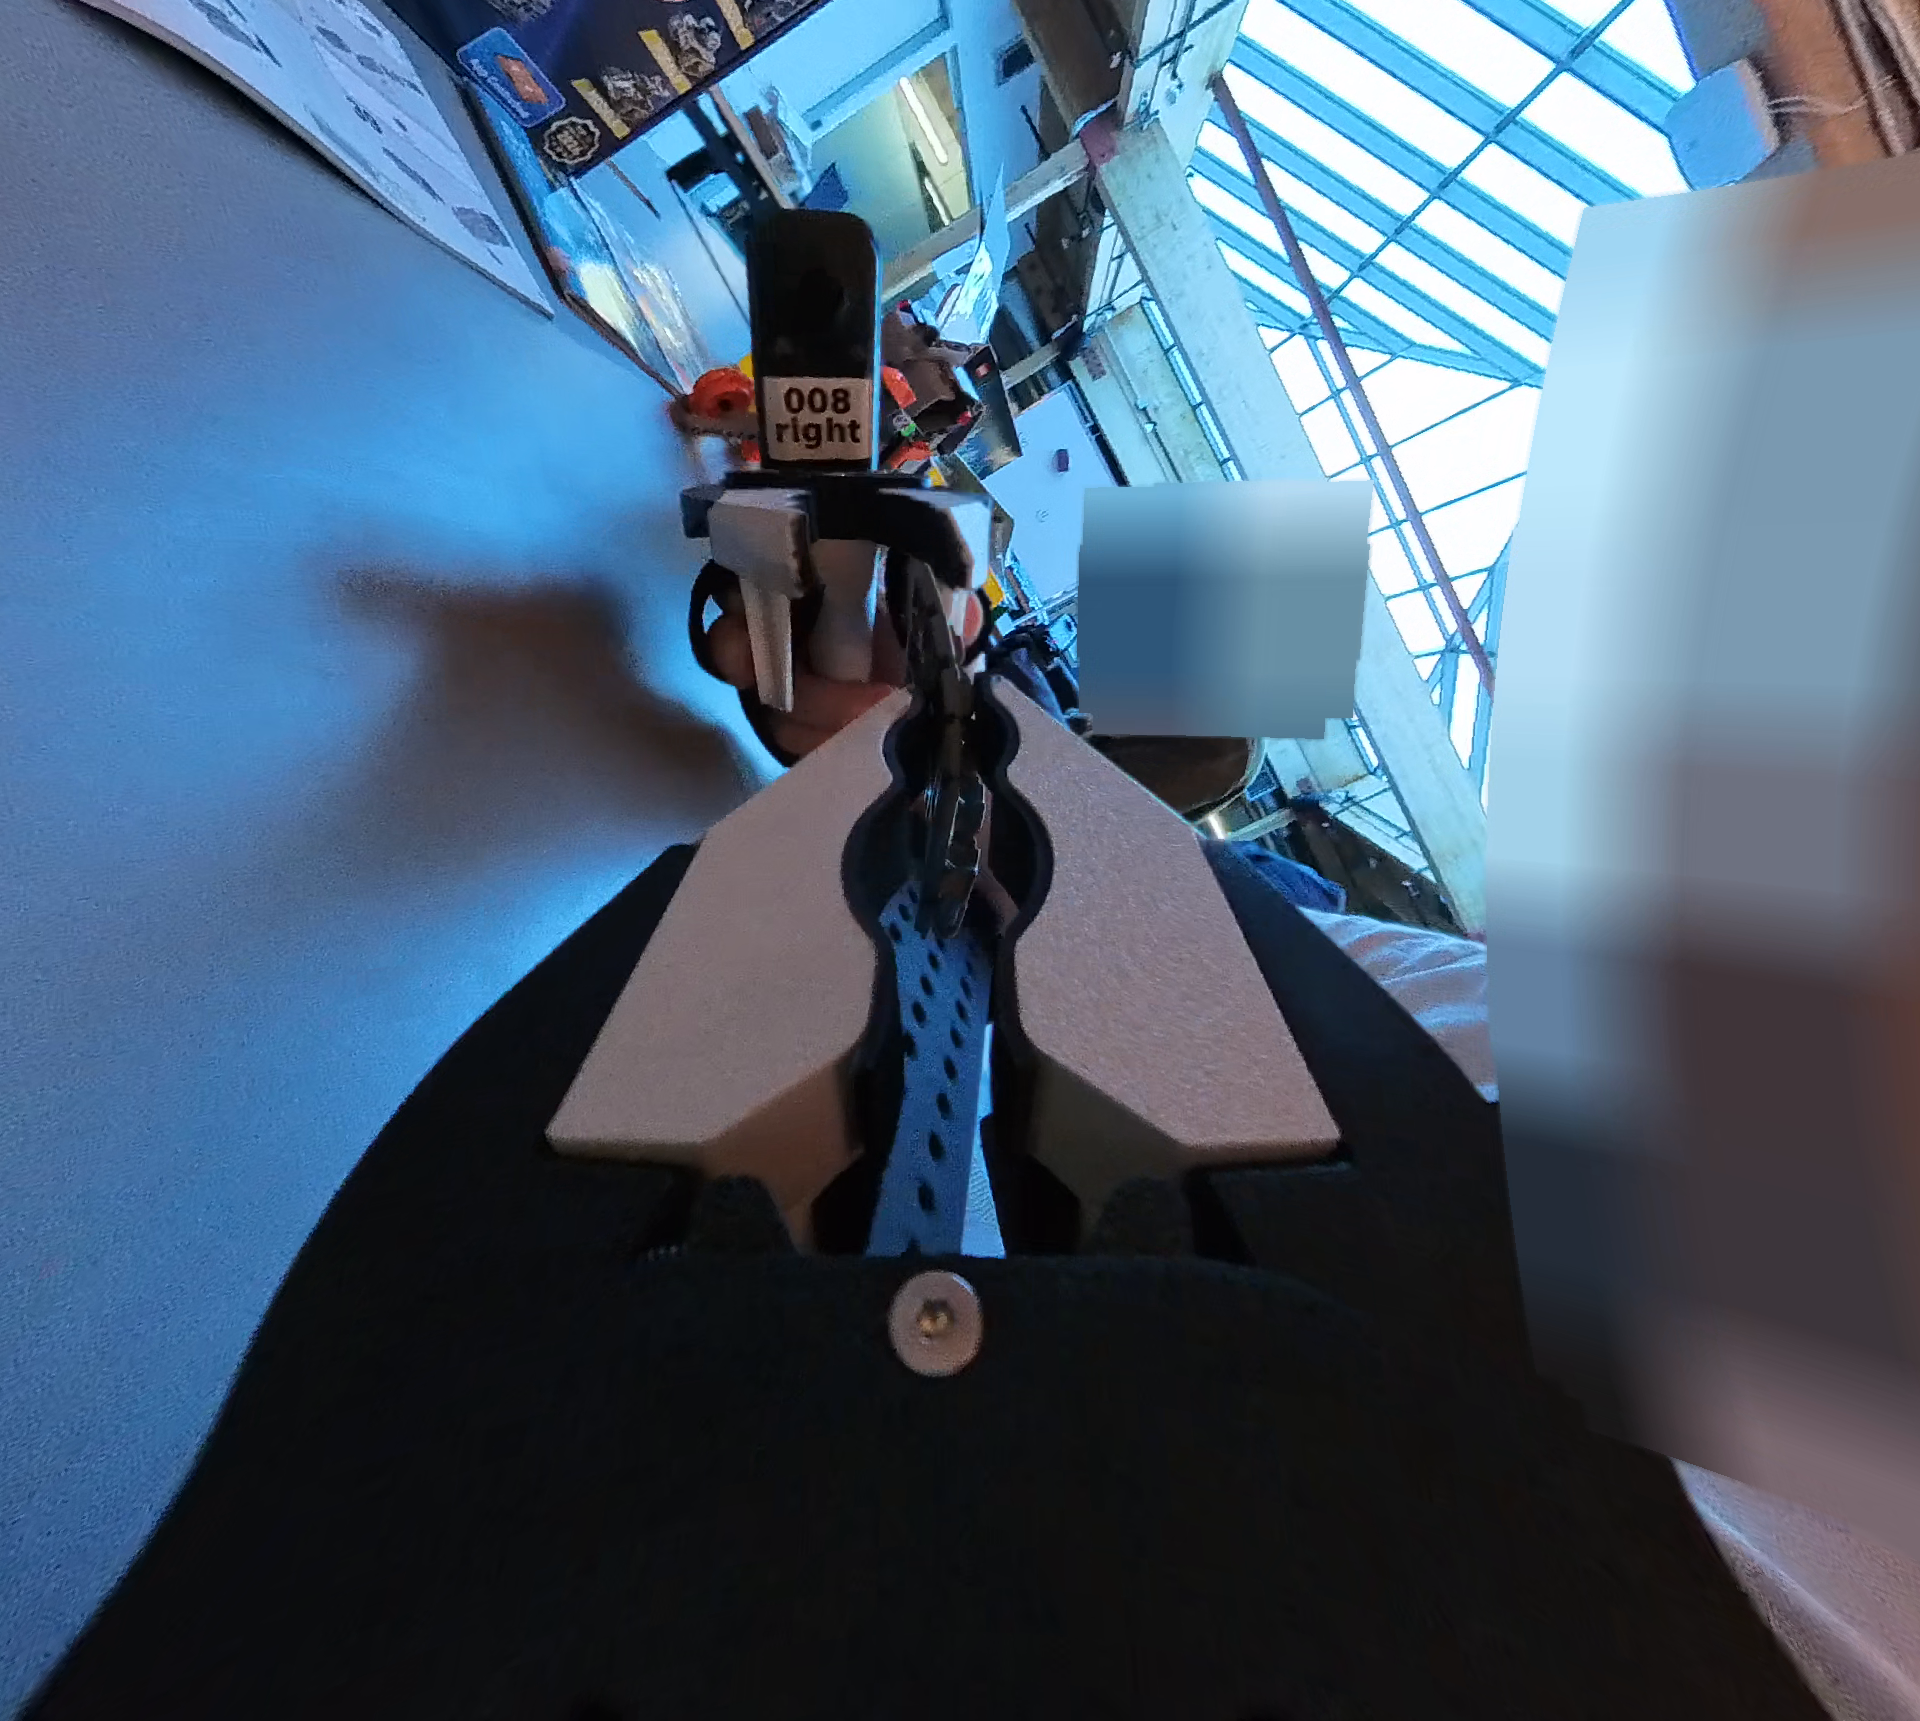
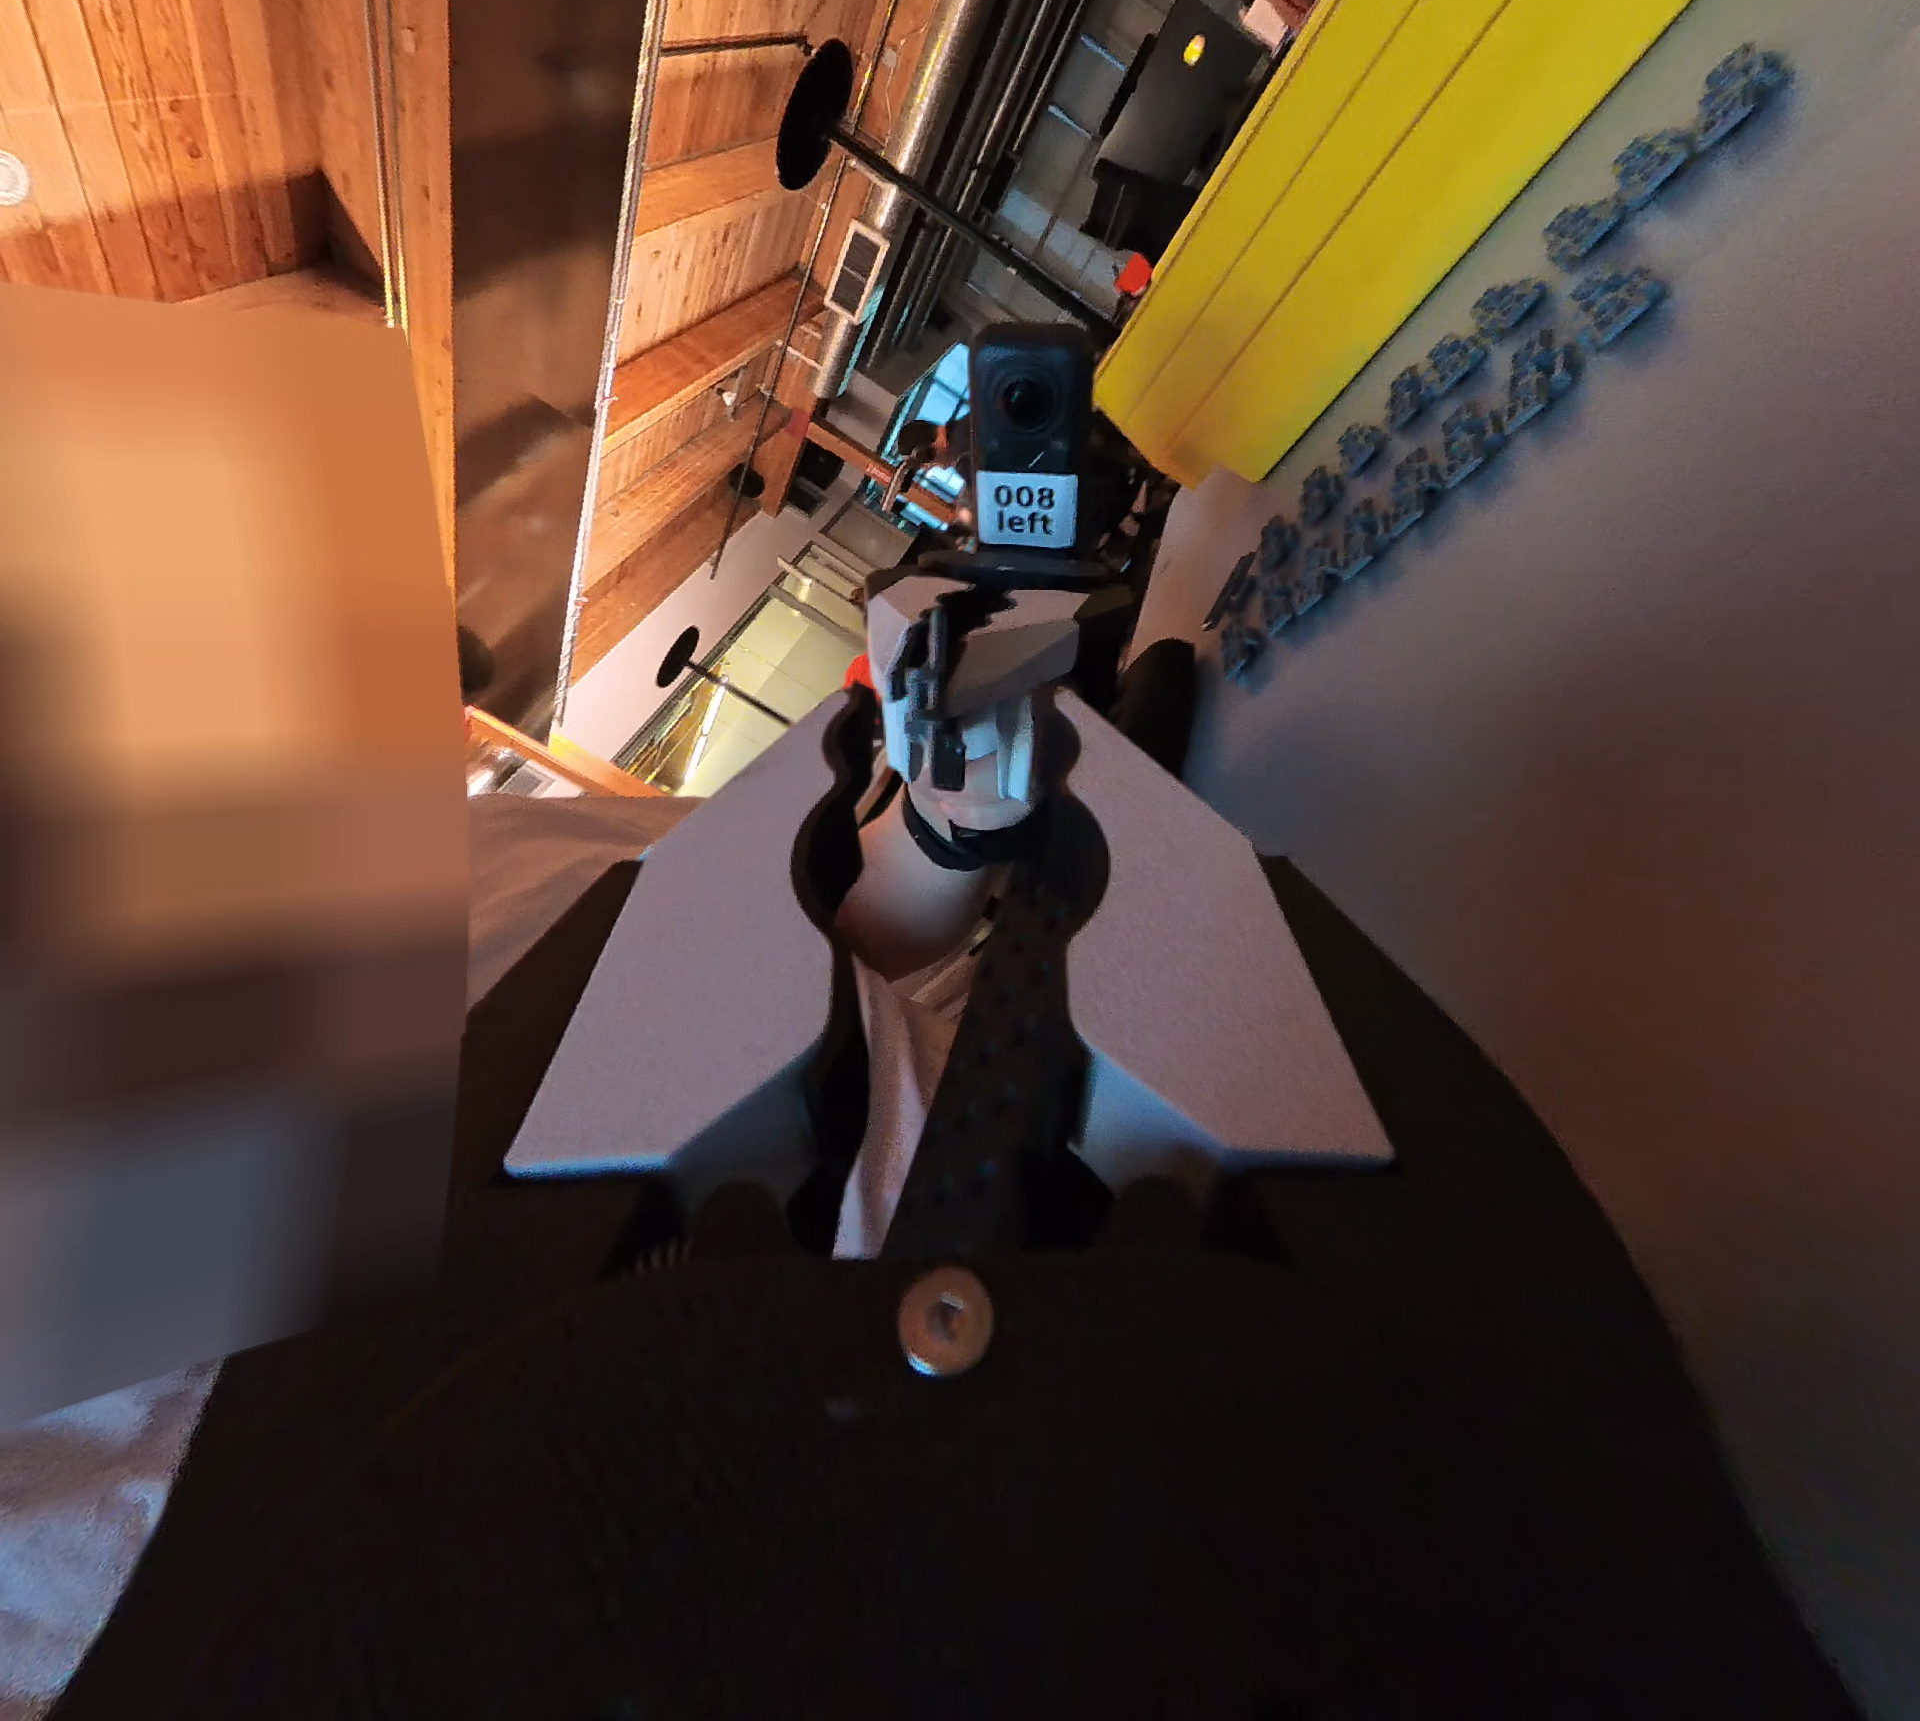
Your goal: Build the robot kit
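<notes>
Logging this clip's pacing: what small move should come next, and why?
Probably ease the right gripper toward the dark piece clamped in the left gripper: they face each other in mid-air, and the right's jaws stand open and empty.

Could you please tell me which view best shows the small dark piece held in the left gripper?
The right wrist view: the dark piece shows side-on against the pale jaws of the left gripper. The left wrist view shows it edge-on, pinched between those jaws.
</notes>
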